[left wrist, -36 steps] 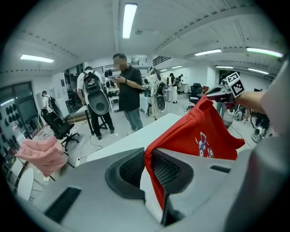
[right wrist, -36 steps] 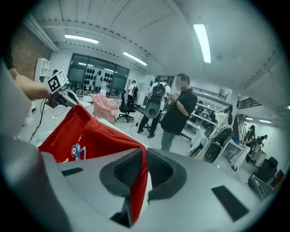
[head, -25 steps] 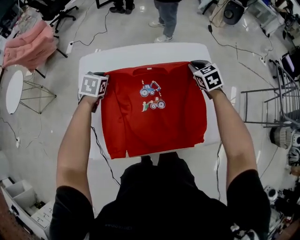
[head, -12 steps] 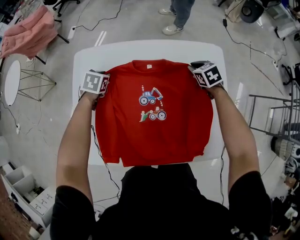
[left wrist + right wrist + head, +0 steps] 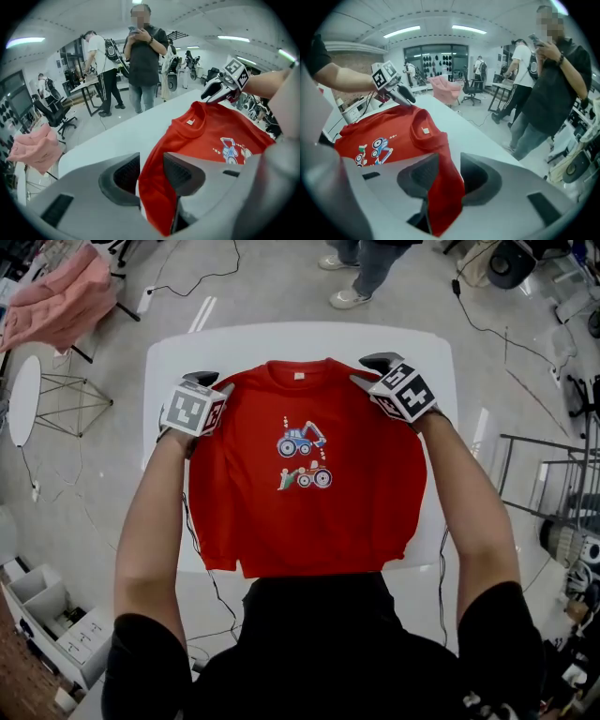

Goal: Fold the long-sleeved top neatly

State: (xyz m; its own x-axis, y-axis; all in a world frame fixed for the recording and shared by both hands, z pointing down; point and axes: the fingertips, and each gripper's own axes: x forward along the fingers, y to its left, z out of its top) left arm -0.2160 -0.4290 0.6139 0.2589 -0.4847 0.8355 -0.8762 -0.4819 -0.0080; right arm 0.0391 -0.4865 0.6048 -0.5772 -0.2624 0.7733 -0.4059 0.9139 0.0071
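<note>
Red top (image 5: 323, 517) — blue-and-red digger print (image 5: 303, 440) on the chest; white table (image 5: 244, 343); pink cloth (image 5: 56, 301).

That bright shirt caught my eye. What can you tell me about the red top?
The red top looks like soft knit, with a round ribbed neckline, a small white label inside the collar and a cartoon digger print on the chest. It lies flat, front up, on the white table, no sleeves showing, hem by the near edge. Each shoulder sits between the jaws of the left gripper and right gripper, which have just been opening and stand apart around the cloth.
</note>
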